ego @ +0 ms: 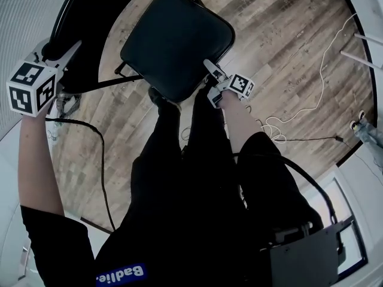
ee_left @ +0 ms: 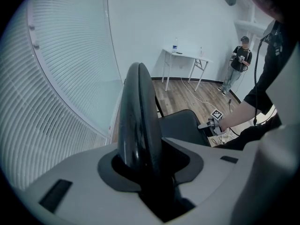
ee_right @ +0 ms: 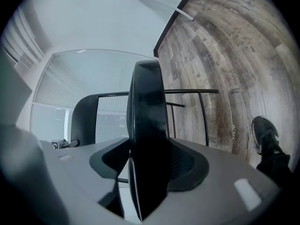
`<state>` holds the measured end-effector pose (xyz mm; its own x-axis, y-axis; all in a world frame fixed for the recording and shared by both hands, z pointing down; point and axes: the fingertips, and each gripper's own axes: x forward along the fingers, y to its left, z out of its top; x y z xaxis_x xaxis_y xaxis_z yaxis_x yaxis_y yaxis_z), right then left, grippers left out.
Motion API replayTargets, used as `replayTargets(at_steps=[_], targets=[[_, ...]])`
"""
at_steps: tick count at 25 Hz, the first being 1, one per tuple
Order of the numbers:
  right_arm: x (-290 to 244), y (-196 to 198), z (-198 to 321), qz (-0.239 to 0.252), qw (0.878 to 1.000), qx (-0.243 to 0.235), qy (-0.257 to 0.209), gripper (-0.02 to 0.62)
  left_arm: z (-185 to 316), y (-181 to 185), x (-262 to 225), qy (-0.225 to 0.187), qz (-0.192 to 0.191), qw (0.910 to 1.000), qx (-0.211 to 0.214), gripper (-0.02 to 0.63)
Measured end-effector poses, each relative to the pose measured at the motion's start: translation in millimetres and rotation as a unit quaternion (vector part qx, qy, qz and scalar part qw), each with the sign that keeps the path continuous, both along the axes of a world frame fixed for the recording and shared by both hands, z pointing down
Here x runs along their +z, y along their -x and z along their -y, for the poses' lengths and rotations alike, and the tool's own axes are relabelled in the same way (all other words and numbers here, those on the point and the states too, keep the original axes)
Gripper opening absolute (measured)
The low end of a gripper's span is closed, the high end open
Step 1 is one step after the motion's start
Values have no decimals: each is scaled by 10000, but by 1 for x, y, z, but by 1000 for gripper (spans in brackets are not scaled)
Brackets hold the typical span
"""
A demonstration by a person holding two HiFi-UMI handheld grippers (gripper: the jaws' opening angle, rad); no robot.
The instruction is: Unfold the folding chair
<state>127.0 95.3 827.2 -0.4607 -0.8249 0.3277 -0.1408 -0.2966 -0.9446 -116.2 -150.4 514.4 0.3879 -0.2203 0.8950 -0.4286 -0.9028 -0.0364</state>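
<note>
Currently, nearest to me, my shoe [ego: 159, 98] stands just beside the near edge of the chair [ego: 149, 52], right where its seat [ego: 179, 23] comes down. From above the seat looks almost flat, so I judge the unfolding close to done, and that is when a toe or trouser leg caught under that edge would jam it.

At the seat's near right corner sit my right tongs [ego: 210, 70]. Their jaws straddle the padded edge, which fills the gap between them. I read that as a grasp on the seat, though I cannot vouch for how firm it is. If it slackens or slides off that rounded corner, the seat could swing up again or drop the last bit unchecked.

Past the seat's far left side, my left tongs [ego: 70, 48] are clenched on the backrest [ee_left: 135, 116], whose thick black rim is wedged between the jaws. A pull there against an uneven push on the seat could twist the thin frame tubes [ee_right: 187, 92] beyond the seat, or send the legs skating on the smooth wood floor [ego: 281, 52].

A white cable [ego: 311, 106] lies on the floor to the right of the seat, well apart. It matters only if the chair gets dragged that way.

Far beyond the seat, a table [ee_left: 185, 56] and a standing person [ee_left: 241, 62] are by the wall, clear of all this.
</note>
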Motion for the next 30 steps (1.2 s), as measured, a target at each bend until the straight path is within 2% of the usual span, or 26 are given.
replayTargets(at_steps=[9,14,17,19,25,30], targets=[[32,-18,-17,60,9998,143,103,232,-7,-11,18,63,-37,10000,-5,135],[52,-16,-31,-17,9986,102,520,236,-5,-3,25,107,-43,9999,-33,138],[55,-19,-22,131,9997,89,160,236,1,-5,32,113,-66,9999,-64,146],[58,-20,-21,176,9997,108,96,236,3,-6,35,122,-82,9999,-72,147],[60,-18,-25,221,9996,114,134,238,-1,1,38,362,-16,9993,-113,147],[79,-23,-33,69,9993,111,356,239,3,6,50,457,-66,9989,-90,147]])
